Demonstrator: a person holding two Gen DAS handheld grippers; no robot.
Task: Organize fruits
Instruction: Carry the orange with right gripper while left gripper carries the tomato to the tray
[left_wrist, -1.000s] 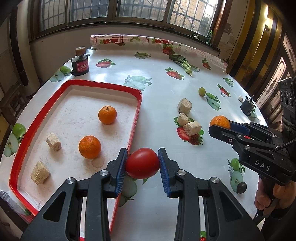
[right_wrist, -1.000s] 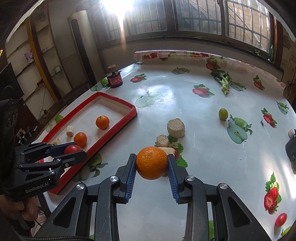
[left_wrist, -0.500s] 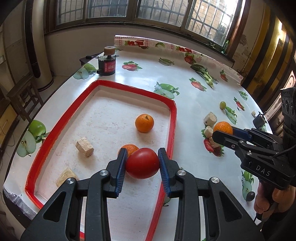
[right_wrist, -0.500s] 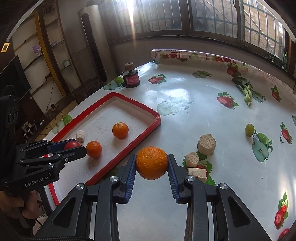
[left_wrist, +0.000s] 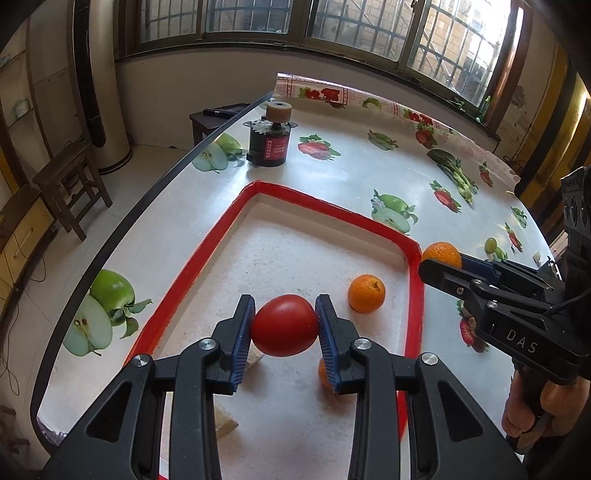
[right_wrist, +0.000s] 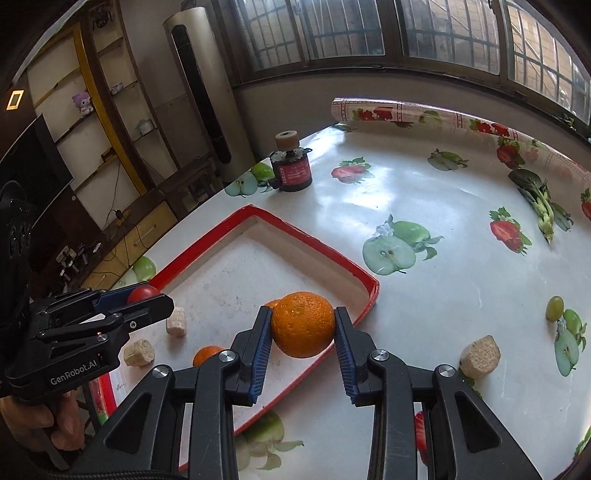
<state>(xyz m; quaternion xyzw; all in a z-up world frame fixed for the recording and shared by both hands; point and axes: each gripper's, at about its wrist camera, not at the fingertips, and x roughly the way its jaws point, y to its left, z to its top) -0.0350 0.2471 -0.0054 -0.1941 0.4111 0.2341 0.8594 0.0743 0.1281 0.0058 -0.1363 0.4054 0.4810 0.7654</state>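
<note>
A glossy white tablecloth printed with apples and strawberries (right_wrist: 424, 206) is covering the round table under the barred windows, and a shallow red-rimmed rectangular tray (left_wrist: 334, 212) is sitting on it in front of you. Your left gripper (left_wrist: 284, 326) is pinching a smooth red tomato (left_wrist: 283, 325) between its blue ribbed pads, holding it above the tray floor. Your right gripper (right_wrist: 303, 328) is clamping a large dimpled orange (right_wrist: 303, 324) over the tray's near right edge, roughly above the red rim.

Two small mandarins are already lying inside the tray: one (left_wrist: 366, 293) in plain sight to the right of the tomato, the other (left_wrist: 324, 373) half hidden behind your left gripper's right finger. Pale crumbly blocks (right_wrist: 176, 322) are also resting in the tray, and a green grape (right_wrist: 555, 308) and another pale chunk (right_wrist: 480, 356) are waiting out on the cloth.

Watch three things as you are releasing. The tomato is soft, so squeezing harder risks bruising it; dropping it from height risks it rolling into the mandarins. The orange is hanging so near the rim that letting go here could land it on the edge and send it off across the slick cloth. Your two tools are also working close together, so crossing paths could knock either fruit loose.
</note>
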